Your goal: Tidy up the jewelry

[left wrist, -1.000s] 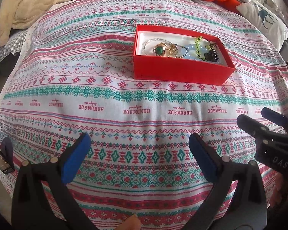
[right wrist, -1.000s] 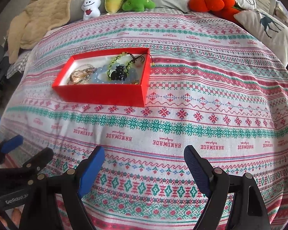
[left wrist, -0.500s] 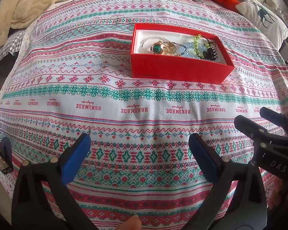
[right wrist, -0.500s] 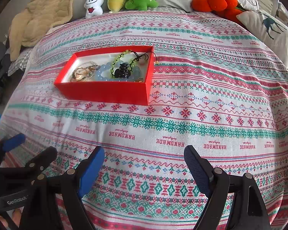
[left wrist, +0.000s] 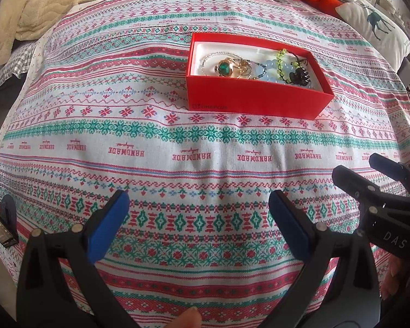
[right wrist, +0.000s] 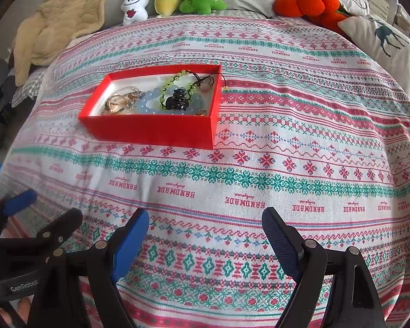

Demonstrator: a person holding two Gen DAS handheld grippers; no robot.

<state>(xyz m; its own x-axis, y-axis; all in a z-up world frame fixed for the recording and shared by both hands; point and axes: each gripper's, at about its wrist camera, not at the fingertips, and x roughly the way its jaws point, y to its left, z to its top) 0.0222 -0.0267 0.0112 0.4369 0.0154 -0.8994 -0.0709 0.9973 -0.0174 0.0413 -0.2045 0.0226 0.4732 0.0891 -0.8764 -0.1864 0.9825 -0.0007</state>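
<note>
The red box (left wrist: pixel 257 97) lay on the bed's patterned cover (left wrist: pixel 177 147), well ahead of both grippers, with nothing between it and the fingers but bare cloth. The left gripper (left wrist: pixel 198 220) had its blue fingers (left wrist: pixel 106 227) spread wide with nothing between them; the box sat ahead and slightly right of it. The right gripper (right wrist: pixel 205 242) was likewise spread and empty, the box (right wrist: pixel 153 129) ahead to its left. The box's long axis ran roughly across both views, its long side facing the grippers. Inside lay tangled jewelry (left wrist: pixel 257 67): a green-stoned gold piece, pale blue beads, a yellow-green bracelet, a black clip. The box front read "ONEPLUS"; the cover repeated "HANDMADE"; the grippers bore "DAS" and "GenRobot".
</note>
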